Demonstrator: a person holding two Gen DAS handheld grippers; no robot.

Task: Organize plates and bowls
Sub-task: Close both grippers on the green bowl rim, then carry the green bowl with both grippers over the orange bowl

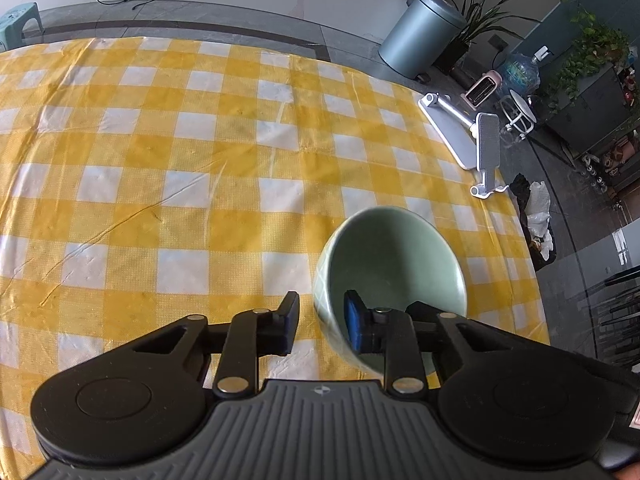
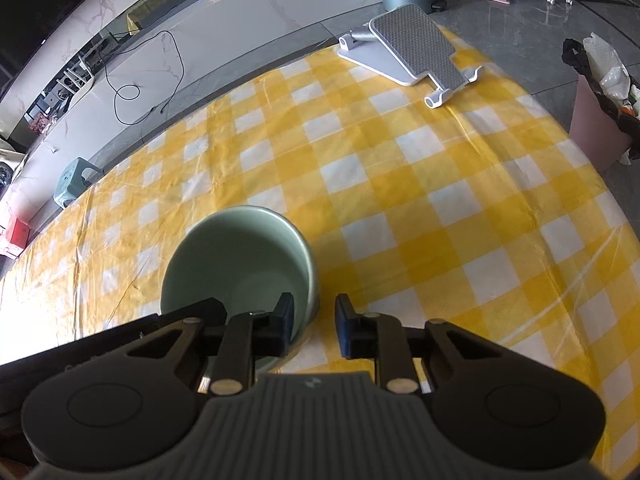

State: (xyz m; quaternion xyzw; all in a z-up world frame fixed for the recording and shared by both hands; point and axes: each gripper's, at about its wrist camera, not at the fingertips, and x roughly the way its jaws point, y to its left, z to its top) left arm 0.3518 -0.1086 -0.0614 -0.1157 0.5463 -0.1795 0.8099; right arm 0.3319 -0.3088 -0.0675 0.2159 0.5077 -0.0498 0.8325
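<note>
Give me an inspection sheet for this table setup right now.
Surface: yellow checked tablecloth, creased.
Job's things: green bowl, upright, empty; no plates seen.
Clutter: white phone stand near the far edge.
Grippers: left tool and right tool each straddle a bowl rim, pads not pressing; whether it is one bowl, unclear.
Cables: black cable on the floor.
Surroundings: grey bin, plants, stool.

pale green bowl (image 1: pixel 390 264), yellow-and-white checked tablecloth (image 1: pixel 200 168)
</note>
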